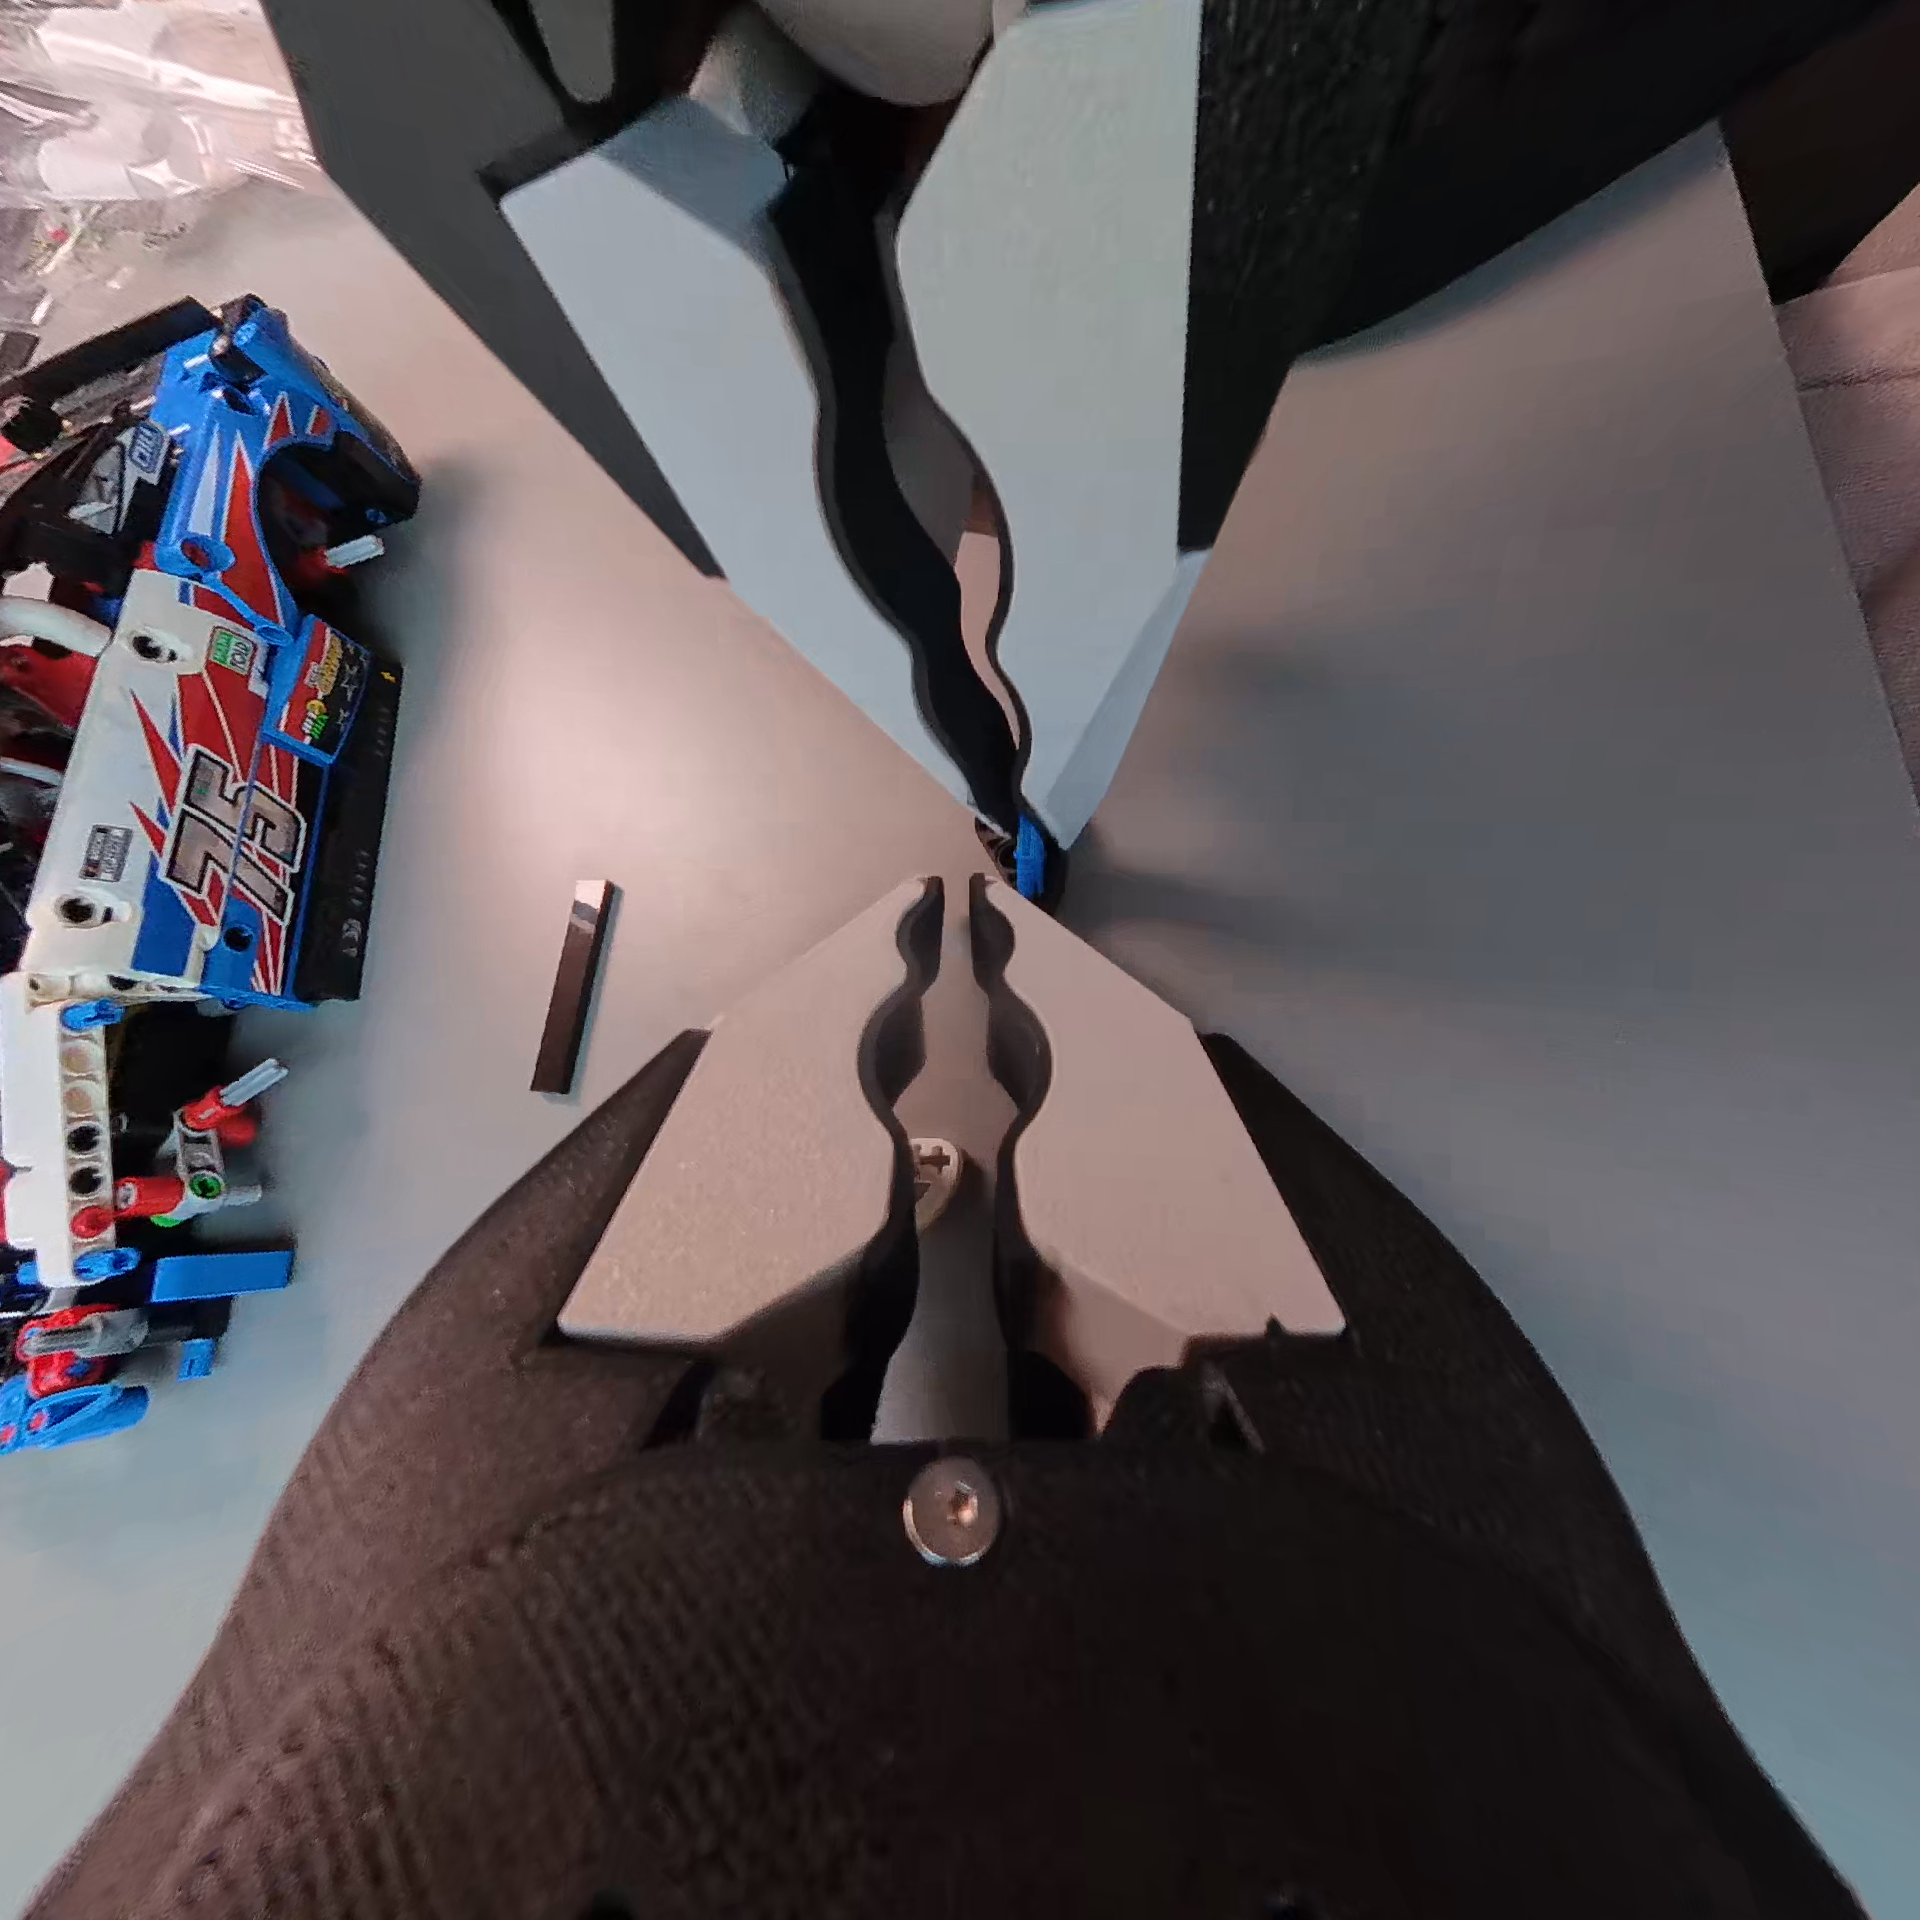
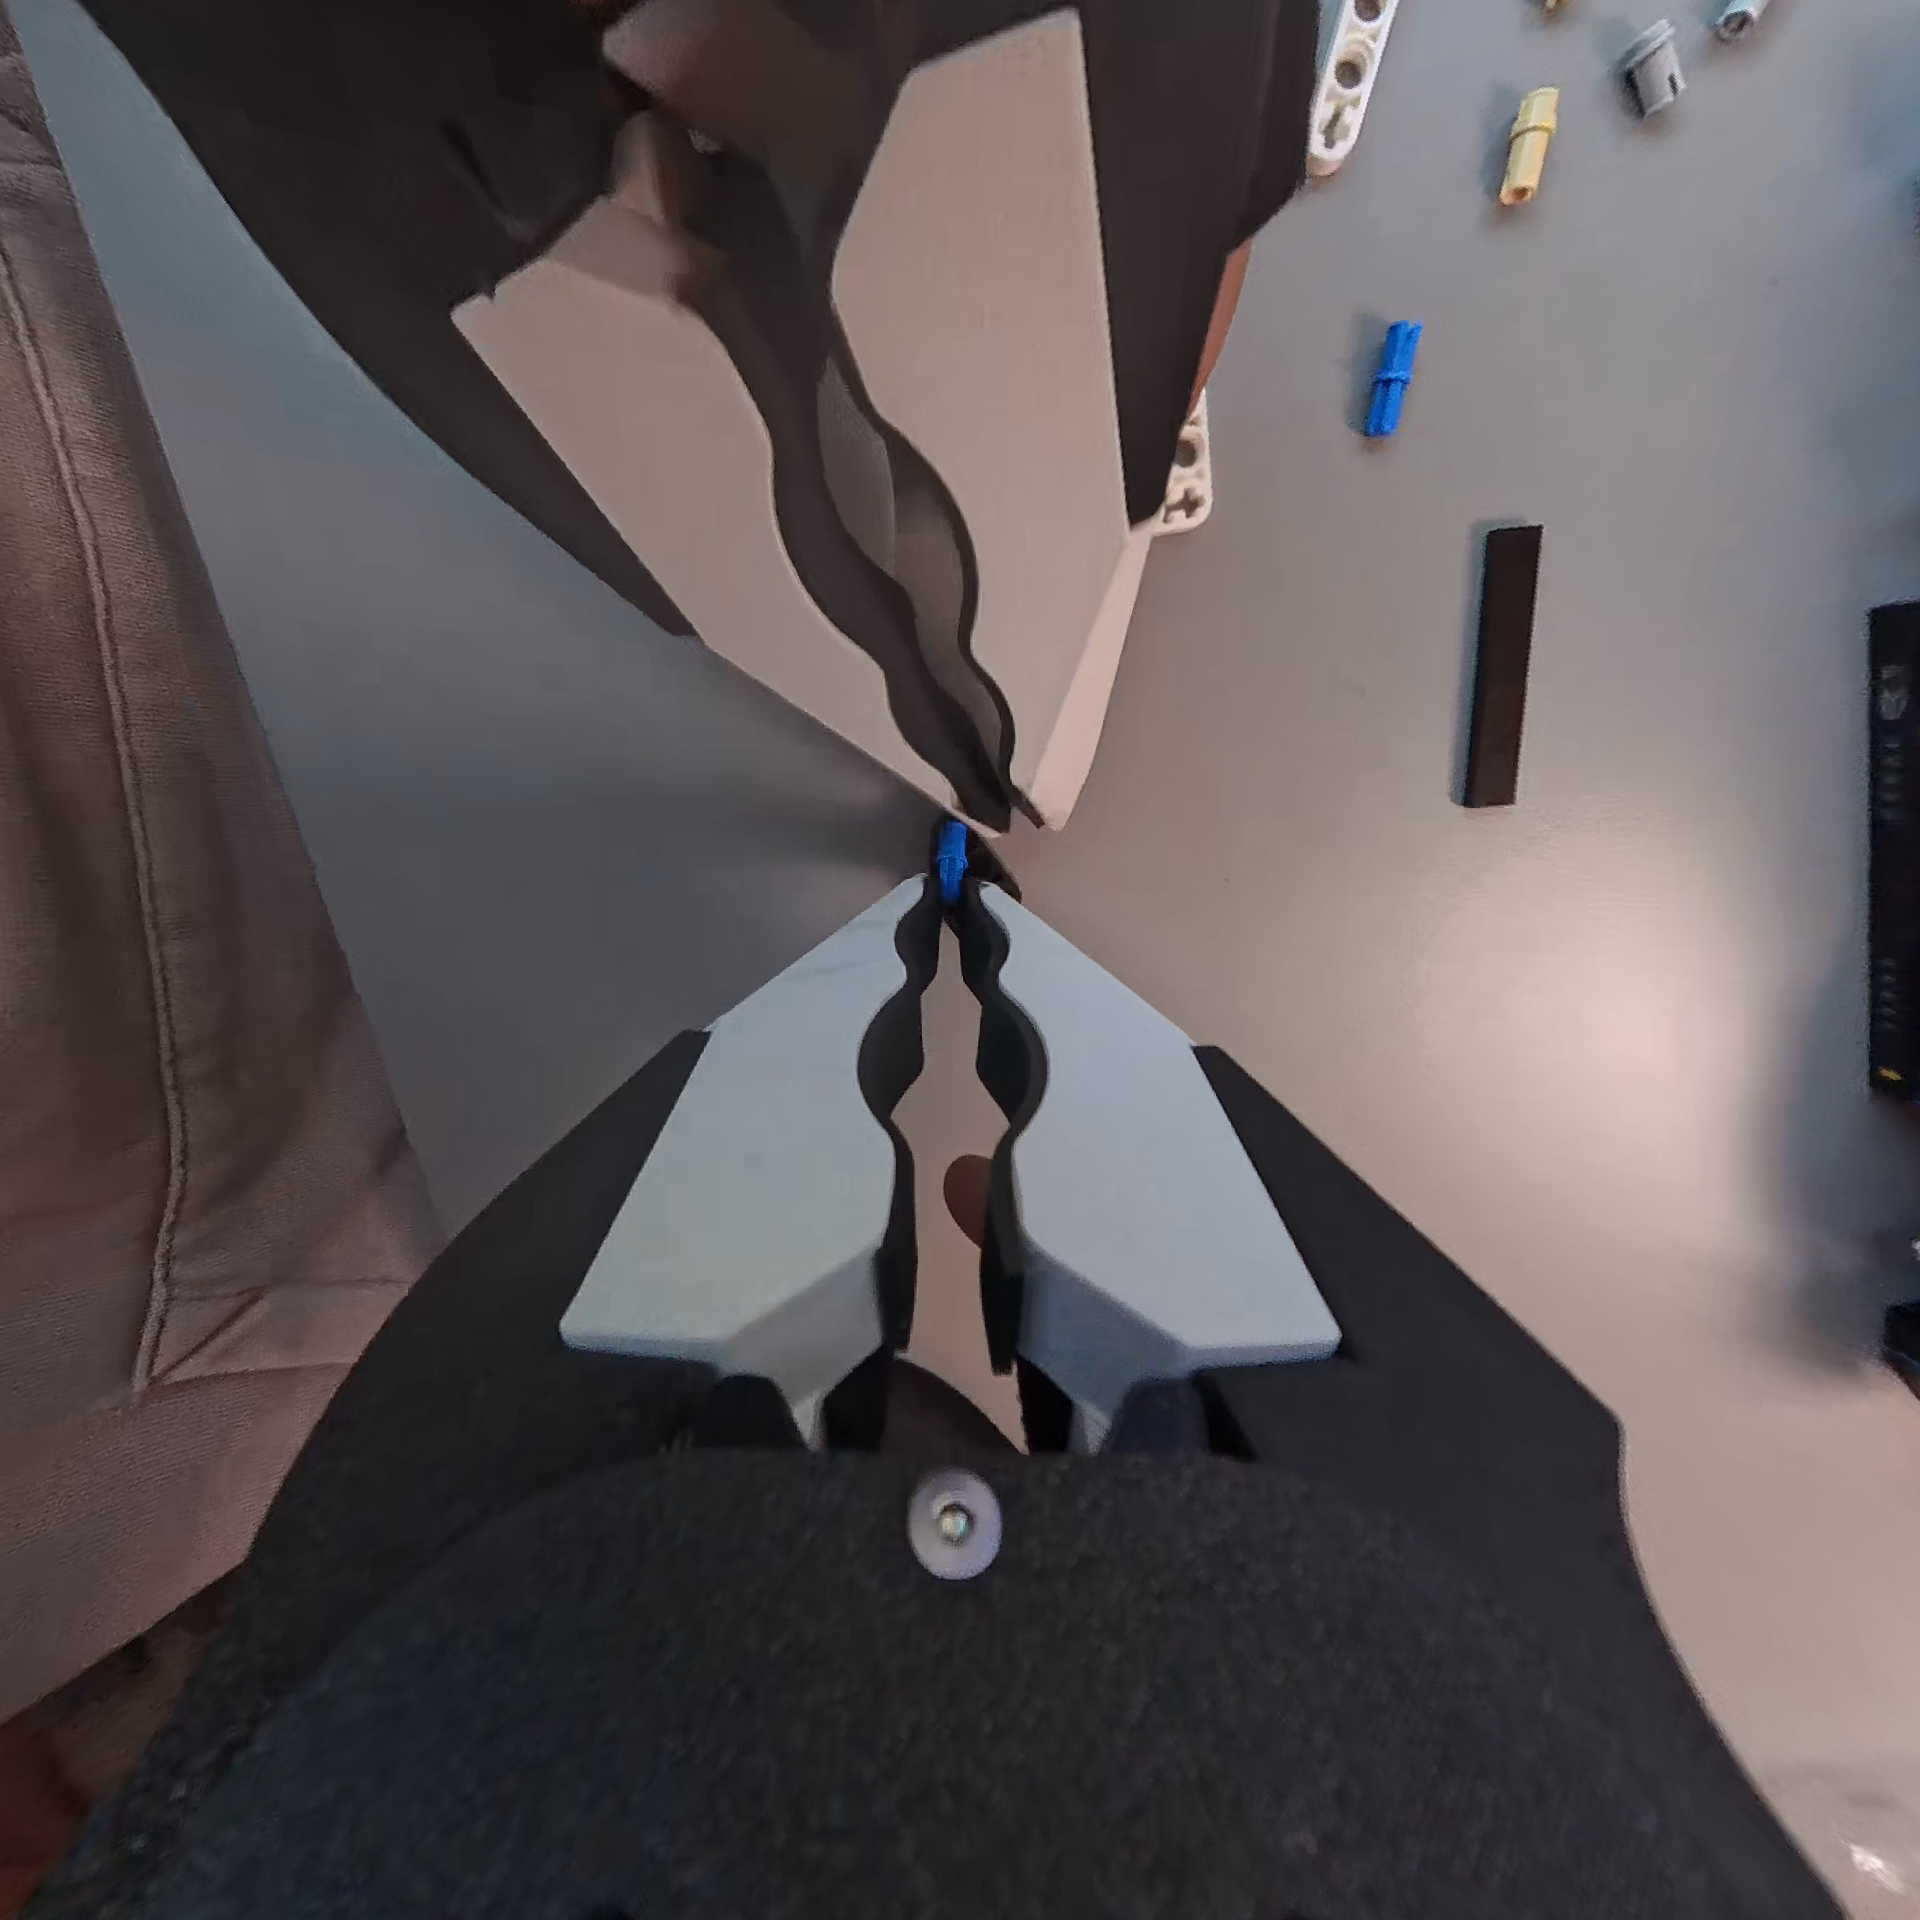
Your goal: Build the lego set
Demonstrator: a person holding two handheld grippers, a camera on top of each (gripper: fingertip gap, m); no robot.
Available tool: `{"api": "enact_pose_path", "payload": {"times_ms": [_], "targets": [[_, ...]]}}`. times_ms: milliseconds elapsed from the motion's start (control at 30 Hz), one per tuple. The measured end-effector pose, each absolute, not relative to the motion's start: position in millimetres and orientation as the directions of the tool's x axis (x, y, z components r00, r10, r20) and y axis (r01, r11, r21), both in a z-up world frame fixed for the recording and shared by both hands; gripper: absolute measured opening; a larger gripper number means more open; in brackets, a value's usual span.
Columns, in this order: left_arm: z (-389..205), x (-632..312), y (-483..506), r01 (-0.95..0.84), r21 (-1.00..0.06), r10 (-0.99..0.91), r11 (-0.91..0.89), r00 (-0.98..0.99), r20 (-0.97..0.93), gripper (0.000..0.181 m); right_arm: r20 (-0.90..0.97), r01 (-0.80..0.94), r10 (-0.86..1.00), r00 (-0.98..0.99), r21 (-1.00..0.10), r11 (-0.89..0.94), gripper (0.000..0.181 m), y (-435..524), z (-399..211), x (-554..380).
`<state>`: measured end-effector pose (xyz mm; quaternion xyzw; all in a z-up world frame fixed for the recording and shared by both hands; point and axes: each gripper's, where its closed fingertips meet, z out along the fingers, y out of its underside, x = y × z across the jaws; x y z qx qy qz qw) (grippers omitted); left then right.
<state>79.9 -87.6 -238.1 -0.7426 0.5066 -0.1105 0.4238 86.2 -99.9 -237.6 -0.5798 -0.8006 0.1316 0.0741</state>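
Right tongs (image 2: 951,902) pinch a blue pin (image 2: 949,860) tip-to-tip with the left tongs (image 1: 954,889), whose tips stand slightly parted, empty.

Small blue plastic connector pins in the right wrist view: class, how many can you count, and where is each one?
2. One small blue plastic connector pin is pinched at the tips of the right tongs; the other pin lies loose on the grey table. More may be hidden.
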Motion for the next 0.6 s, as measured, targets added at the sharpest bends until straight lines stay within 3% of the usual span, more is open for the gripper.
{"api": "enact_pose_path", "payload": {"times_ms": [267,433,600], "targets": [[-233,78,-100,-0.608,-0.780,-0.905,-0.147,0.400,-0.142,0.013,-0.079,0.902,0.942,-0.326,-0.324,0.285,0.000,-97,-232,90],[-230,82,-97,-0.600,-0.791,-0.894,-0.120,0.411,-0.176,0.017,-0.094,0.876,0.947,-0.306,-0.416,0.242,0.001,-100,-224,86],[-213,87,-99,-0.538,-0.839,-0.893,-0.083,0.413,-0.176,0.002,-0.093,0.822,0.954,-0.284,-0.535,0.192,0.000,-101,-214,81]]}}
